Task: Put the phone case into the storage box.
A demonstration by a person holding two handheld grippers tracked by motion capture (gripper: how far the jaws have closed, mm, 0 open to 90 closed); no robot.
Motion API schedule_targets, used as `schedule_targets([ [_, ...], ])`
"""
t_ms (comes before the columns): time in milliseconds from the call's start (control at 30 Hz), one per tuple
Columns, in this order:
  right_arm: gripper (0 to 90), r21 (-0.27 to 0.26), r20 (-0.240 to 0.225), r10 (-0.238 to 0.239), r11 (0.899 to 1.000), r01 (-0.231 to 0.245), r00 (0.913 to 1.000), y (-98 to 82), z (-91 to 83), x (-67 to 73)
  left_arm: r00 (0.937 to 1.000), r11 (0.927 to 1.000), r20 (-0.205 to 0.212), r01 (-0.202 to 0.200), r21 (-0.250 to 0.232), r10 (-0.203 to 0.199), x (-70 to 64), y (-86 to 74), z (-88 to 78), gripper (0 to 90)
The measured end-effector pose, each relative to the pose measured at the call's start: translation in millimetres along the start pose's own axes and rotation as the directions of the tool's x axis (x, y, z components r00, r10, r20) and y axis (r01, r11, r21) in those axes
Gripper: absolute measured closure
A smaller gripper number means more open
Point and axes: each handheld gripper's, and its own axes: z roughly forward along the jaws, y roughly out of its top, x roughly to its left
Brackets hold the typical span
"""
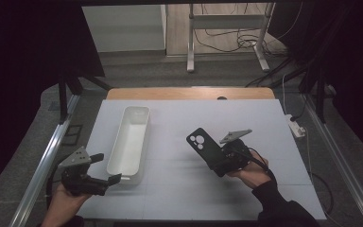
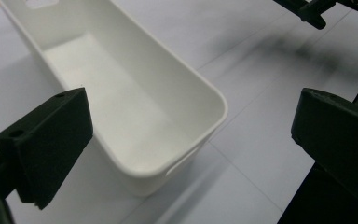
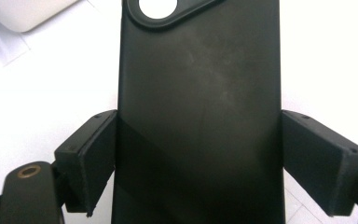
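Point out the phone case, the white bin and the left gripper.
phone case (image 1: 203, 144): high view, upper back.
white bin (image 1: 141, 142): high view, right rim.
left gripper (image 1: 109, 168): high view, between the jaw tips.

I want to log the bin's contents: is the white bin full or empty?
Empty. The white bin shows a bare floor in the left gripper view.

White-covered table, wooden far edge; long white bin lying on left part.

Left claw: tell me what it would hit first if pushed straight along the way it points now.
Probably the near end of the white bin: in the left gripper view that end sits between the open left claw jaws, just ahead. Depth is unclear, so it might pass over the rim.
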Motion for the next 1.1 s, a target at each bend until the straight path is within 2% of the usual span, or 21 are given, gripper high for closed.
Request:
schedule_targets([
  [233,14.7,-0.030,-0.025,-0.011,1.000,0.010,0.9996,-3.8,-10.0,5.1,0.9985,0.9996,0.047,-0.028,-0.009,0.028,1.2,16.0,11.6,0.0],
  [400,14.7,-0.054,-0.048,-0.007,0.999,0.005,0.9988,-8.0,-17.0,5.3,0.9952,0.9988,0.086,-0.046,-0.019,0.048,-1.1,28.3,22.6,0.0],
  [700,14.7,-0.081,-0.068,-0.023,0.997,0.017,0.9974,-10.9,-25.6,8.0,0.9899,0.9962,0.112,-0.085,-0.017,0.087,-2.9,41.1,33.2,0.0],
  [900,14.6,-0.092,-0.080,-0.032,0.995,0.025,0.9963,-13.7,-31.4,11.1,0.9842,0.9934,0.135,-0.114,-0.015,0.115,-3.4,49.6,40.6,0.0],
  [1000,14.6,-0.097,-0.090,-0.035,0.995,0.026,0.9954,-15.2,-33.8,11.6,0.9807,0.9930,0.156,-0.116,-0.020,0.118,-2.7,53.0,44.6,0.0],
  [1100,14.6,-0.105,-0.095,-0.039,0.994,0.029,0.9947,-16.3,-36.7,12.3,0.9790,0.9920,0.160,-0.125,-0.018,0.126,-2.9,56.5,48.9,0.0],
])
